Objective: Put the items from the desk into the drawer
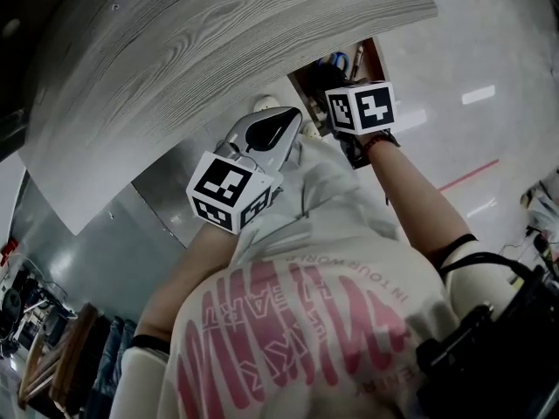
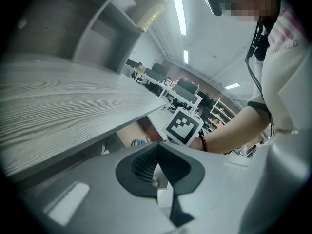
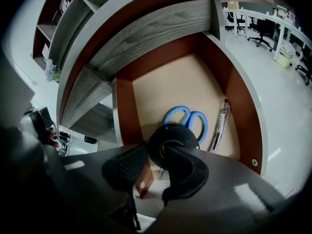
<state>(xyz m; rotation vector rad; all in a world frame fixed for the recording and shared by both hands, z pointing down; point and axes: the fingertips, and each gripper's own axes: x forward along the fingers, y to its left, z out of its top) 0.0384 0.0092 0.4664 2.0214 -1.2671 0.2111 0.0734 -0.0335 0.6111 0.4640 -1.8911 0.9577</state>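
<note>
My right gripper (image 3: 156, 156) hangs over the open drawer (image 3: 124, 112), shut on a black tape roll (image 3: 171, 138); one finger sits inside the roll's hole and the other on its outside. On the drawer's tan bottom lie blue-handled scissors (image 3: 191, 117) and a pen (image 3: 219, 126). In the head view the drawer (image 1: 307, 78) shows under the grey wooden desk top (image 1: 218, 51), with the right gripper's marker cube (image 1: 360, 107) in front of it. My left gripper (image 1: 278, 122) (image 2: 157, 152) is held beside it below the desk edge, shut and holding nothing.
Grey shelf compartments (image 3: 73, 28) rise left of the drawer. Glossy office floor (image 3: 287, 106) lies to the right, with desks and chairs (image 3: 258, 26) further off. The person's white printed shirt (image 1: 297, 321) fills the lower head view.
</note>
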